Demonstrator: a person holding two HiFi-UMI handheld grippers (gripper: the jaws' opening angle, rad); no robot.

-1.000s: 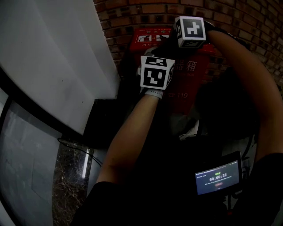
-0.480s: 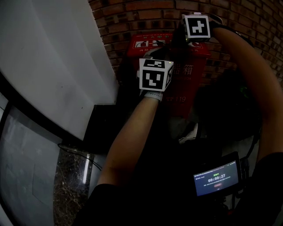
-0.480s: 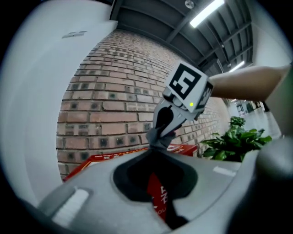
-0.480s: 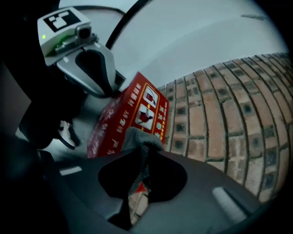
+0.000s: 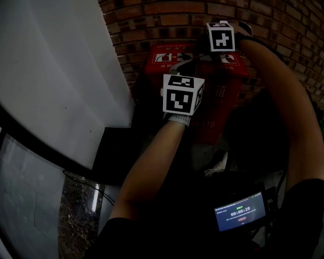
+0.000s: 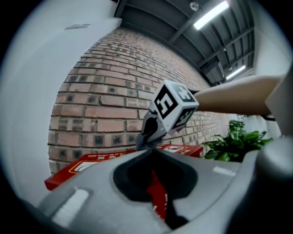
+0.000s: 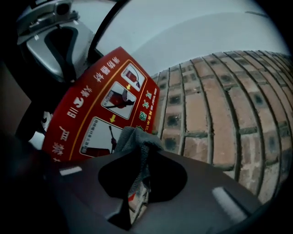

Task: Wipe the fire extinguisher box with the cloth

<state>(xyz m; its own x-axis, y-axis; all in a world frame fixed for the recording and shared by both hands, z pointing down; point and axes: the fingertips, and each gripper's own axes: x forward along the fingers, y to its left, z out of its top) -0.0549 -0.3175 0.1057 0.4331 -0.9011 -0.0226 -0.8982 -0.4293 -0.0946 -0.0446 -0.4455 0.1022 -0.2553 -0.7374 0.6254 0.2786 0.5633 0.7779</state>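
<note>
Fire extinguisher box (image 5: 223, 98): standing red against the brick wall (image 5: 167, 20). Holding the right tool (image 7: 144, 155) over the box's printed top near the wall, jaws pinching a grey cloth (image 7: 132, 137). Keeping the left tool (image 6: 149, 151) just in front, jaws closed together, gripping nothing.

The head view looks steeply down from the person's head onto the fire extinguisher box (image 5: 225, 101), which stands against the brick wall (image 5: 167, 15). The left gripper view sits low and close at the box's top edge, facing the wall. The right gripper view looks along the printed top from very near. Both gripper views share the box top, the wall and the cloth (image 7: 137, 137).
</note>
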